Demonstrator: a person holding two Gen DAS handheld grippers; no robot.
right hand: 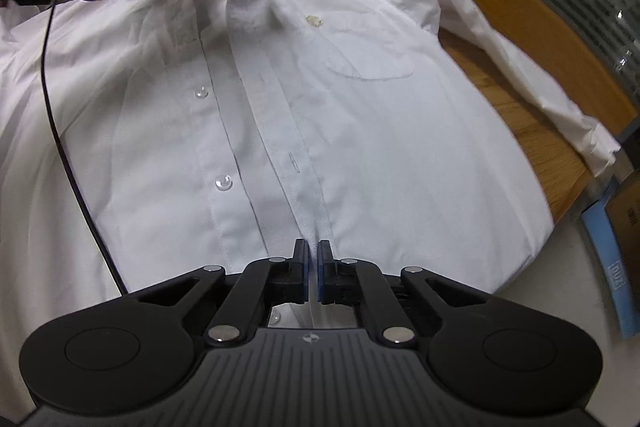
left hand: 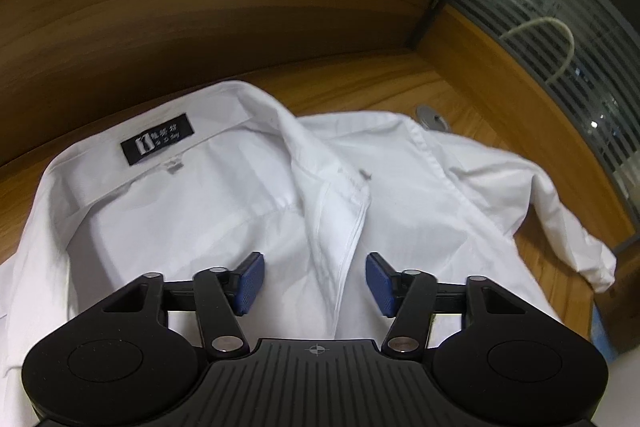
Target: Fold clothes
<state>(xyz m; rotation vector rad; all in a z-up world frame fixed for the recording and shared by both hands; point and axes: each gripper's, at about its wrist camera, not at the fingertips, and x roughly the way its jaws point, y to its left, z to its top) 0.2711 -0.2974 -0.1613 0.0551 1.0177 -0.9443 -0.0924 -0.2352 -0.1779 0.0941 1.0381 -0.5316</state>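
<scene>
White shirt [right hand: 360,131]: thin matt woven cloth, creased, glossy clear plastic buttons [right hand: 223,182]; table [left hand: 360,79]: smooth wood-grain, satin finish.

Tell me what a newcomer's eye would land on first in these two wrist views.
A white dress shirt dominates, spread front-up across the wooden table, one sleeve trailing to the right. The right gripper sits at the lower front with its jaws shut on the button placket. Up by the collar, near the black neck label, the left gripper hovers with jaws apart over loose fabric.
</scene>
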